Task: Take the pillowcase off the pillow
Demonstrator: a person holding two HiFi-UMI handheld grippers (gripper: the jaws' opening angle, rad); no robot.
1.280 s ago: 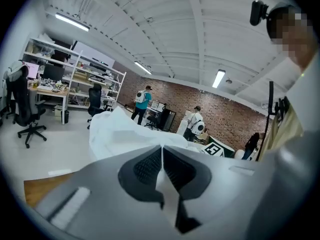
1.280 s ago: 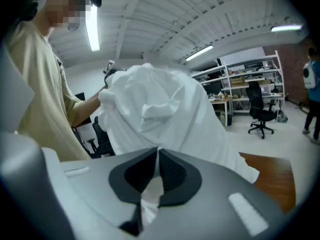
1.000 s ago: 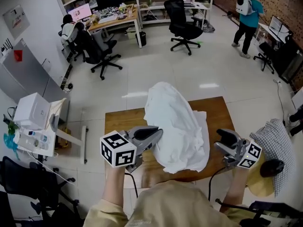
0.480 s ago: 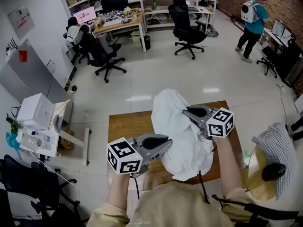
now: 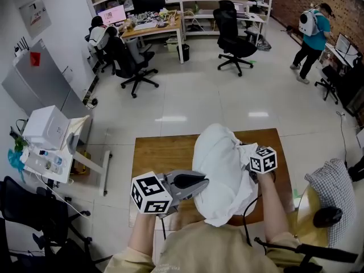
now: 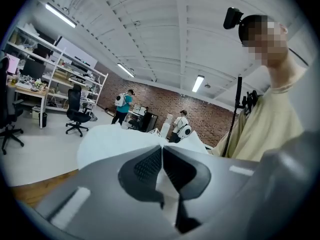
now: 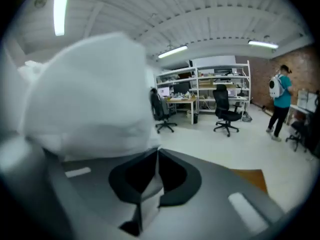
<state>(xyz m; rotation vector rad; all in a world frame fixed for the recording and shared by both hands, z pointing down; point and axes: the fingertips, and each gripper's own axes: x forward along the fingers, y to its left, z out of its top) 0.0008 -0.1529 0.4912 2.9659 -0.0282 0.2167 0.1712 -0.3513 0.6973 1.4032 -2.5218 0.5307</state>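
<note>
Table (image 5: 159, 152) overhead, close-up left claw (image 6: 161, 150), just-closed right claw (image 7: 158, 155) pinching pillowcase (image 5: 222, 166)

The bulging white fabric pillowcase (image 5: 223, 172) is hiding the pillow inside it and is covering the right gripper's (image 7: 157, 156) tips in the head view.
</note>
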